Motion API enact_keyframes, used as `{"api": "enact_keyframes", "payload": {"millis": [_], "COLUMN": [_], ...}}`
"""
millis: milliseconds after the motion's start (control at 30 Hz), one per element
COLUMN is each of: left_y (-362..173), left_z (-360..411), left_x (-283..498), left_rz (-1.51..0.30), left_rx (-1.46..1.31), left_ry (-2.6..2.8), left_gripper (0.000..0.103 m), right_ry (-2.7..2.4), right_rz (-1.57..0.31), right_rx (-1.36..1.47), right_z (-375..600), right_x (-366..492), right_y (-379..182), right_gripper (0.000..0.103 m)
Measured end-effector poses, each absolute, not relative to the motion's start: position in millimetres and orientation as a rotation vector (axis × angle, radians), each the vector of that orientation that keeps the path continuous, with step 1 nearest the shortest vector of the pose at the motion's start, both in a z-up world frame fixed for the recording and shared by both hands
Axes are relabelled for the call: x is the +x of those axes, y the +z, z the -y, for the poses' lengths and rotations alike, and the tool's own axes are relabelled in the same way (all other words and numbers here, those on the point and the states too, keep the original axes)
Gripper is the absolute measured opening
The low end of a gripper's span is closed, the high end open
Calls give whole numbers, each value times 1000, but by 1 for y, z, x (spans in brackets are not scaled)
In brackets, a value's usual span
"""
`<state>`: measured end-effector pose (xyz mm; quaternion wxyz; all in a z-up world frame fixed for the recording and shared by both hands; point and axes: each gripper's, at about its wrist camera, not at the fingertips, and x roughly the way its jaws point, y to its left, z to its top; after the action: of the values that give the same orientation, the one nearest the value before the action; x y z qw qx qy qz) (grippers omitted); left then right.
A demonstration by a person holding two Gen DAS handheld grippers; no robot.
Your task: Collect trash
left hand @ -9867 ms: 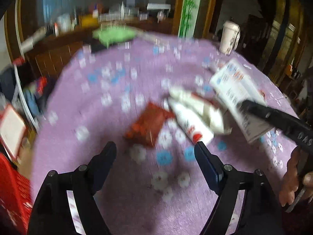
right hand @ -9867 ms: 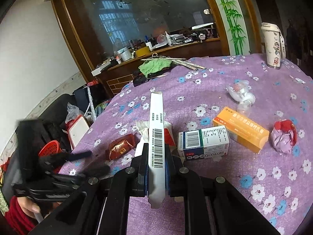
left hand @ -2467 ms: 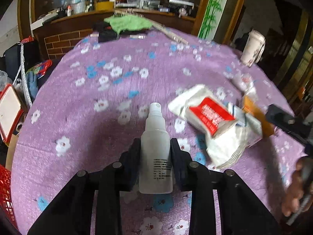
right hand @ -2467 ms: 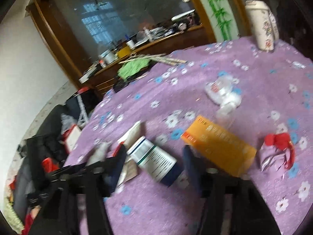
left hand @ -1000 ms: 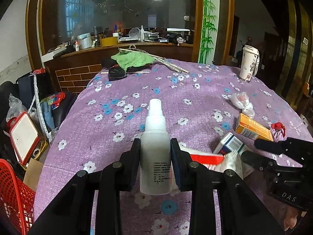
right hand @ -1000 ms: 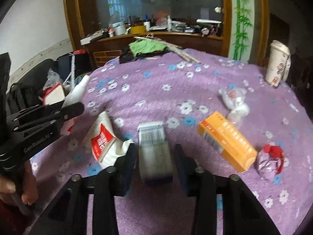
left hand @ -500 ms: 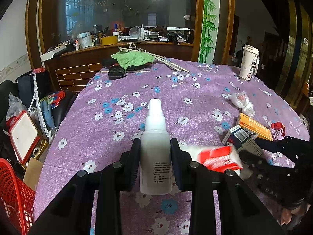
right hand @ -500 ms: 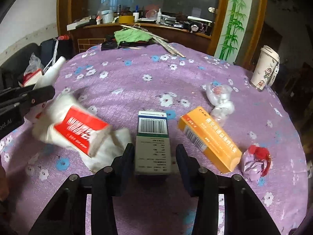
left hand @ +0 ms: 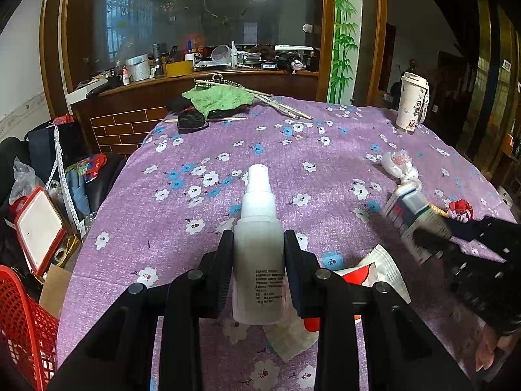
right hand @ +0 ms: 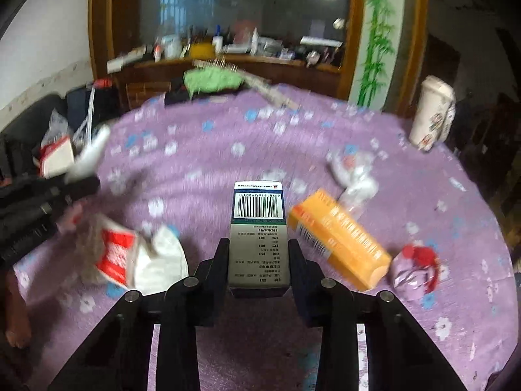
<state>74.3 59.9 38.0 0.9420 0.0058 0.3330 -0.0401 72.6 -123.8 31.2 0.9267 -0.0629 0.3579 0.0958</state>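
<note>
Red mesh basket point(left hand: 19, 322): stands off the left edge of the tabletop, low beside it; judged the likely place for collected trash.
Left tool point(left hand: 259, 267): closed firmly on the white plastic spray bottle point(left hand: 259, 244), gripped at the body with the nozzle pointing away, so the bottle stays steady along the fingers for carrying.
Purple flowered cloth on the tabletop point(left hand: 202, 224): carries all the loose rubbish; its far end holds a green rag point(left hand: 218, 97) and sticks, well apart from the work.
White and red crumpled packet point(right hand: 130, 257): lies on the cloth between the two tools, partly under the left tool in the left wrist view; not yet collected.
Right tool point(right hand: 259, 260): its jaws have just been closing and now press both sides of the white and teal medicine box with barcode point(right hand: 259, 228), which sits endwise between them, barcode end forward; the left wrist view shows the box tilted and clear of the cloth.
Orange cardboard box point(right hand: 338, 241): lies flat just right of the held box, still to be picked up.
Clear knotted plastic bag point(right hand: 355, 169): rests beyond the orange box.
Lilac and red wrapper point(right hand: 413, 270): near the tabletop's right edge.
White lidded cup with cartoon print point(right hand: 433, 114): upright at the far right; whether it counts as trash cannot be told.
</note>
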Motion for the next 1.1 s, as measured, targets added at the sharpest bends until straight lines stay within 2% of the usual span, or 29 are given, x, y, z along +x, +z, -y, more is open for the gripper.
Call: {"api": "enact_keyframes", "payload": {"millis": [233, 1100], "left_y": [39, 39], "left_z": [-58, -58], "left_x": [74, 75], "left_rz": [-671, -669], "left_rx": [17, 23], "left_ry": [-78, -76], "left_gripper": [29, 29], "right_ry": [161, 171], "right_rz": [-657, -659], "right_rx": [-144, -200], "right_z": [116, 106], "right_x": [62, 60], "right_y": [44, 39], "right_gripper": [37, 37]}}
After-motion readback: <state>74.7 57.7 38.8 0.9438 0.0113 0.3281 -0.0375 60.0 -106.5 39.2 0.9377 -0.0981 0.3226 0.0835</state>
